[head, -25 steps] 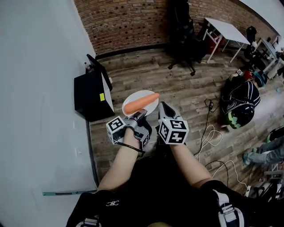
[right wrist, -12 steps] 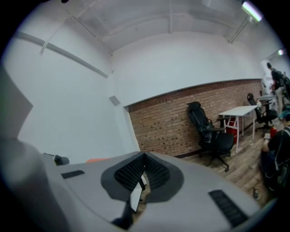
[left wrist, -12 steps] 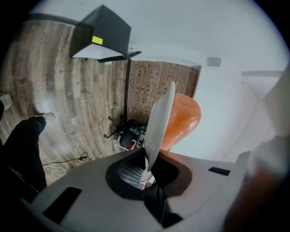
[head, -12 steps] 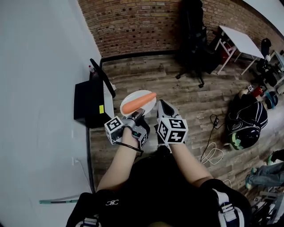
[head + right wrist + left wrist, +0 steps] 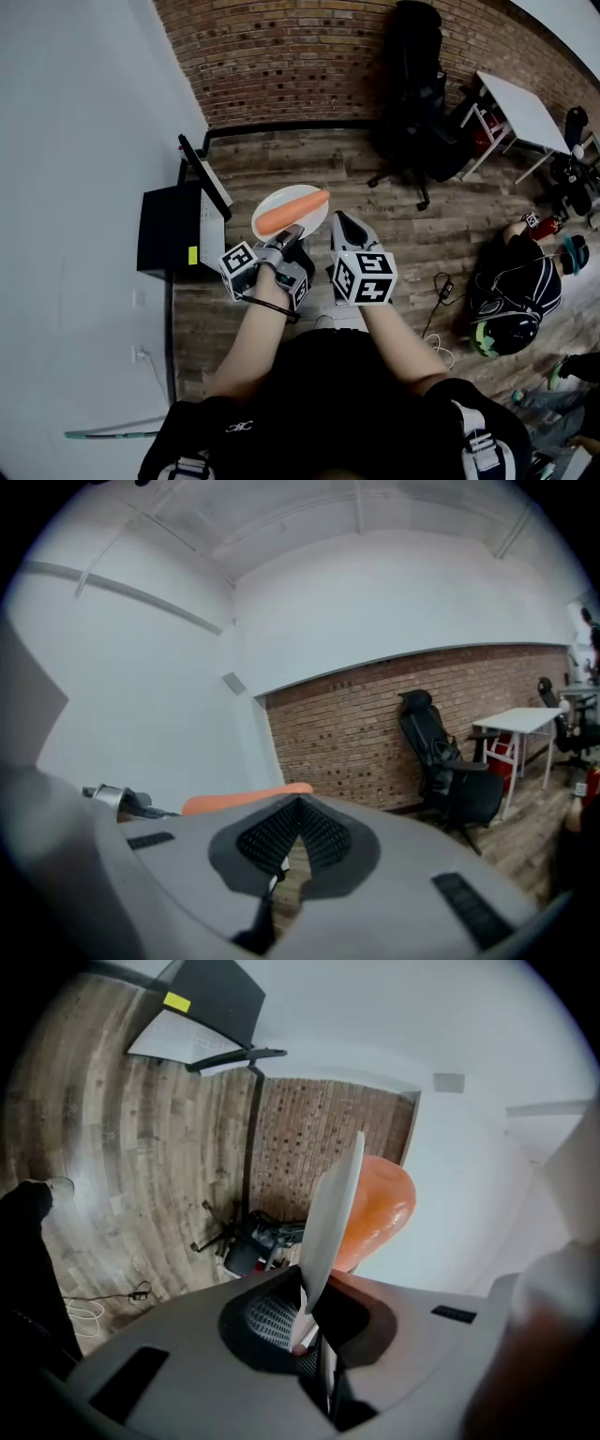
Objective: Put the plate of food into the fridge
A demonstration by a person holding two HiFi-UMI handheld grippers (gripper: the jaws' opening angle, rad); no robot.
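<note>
Carry step in hand; left gripper [image 5: 291,236] pinches plate [image 5: 270,202] rim; carrot [image 5: 292,212] on it, plate in air above floor; right gripper [image 5: 345,226] pressed together, empty, just beside; fridge [image 5: 169,234] near, left, door open; next likely: swing left, hold plate level, slide inside.

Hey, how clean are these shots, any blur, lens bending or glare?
Head view: sharp, evenly lit, brick wall bowed by the wide lens. Left gripper view: heavy fisheye, dark corners, the plate and carrot up close look soft. Right gripper view: same fisheye, right tongs blurred in front, office chair sharper; no harsh glare anywhere.
</note>
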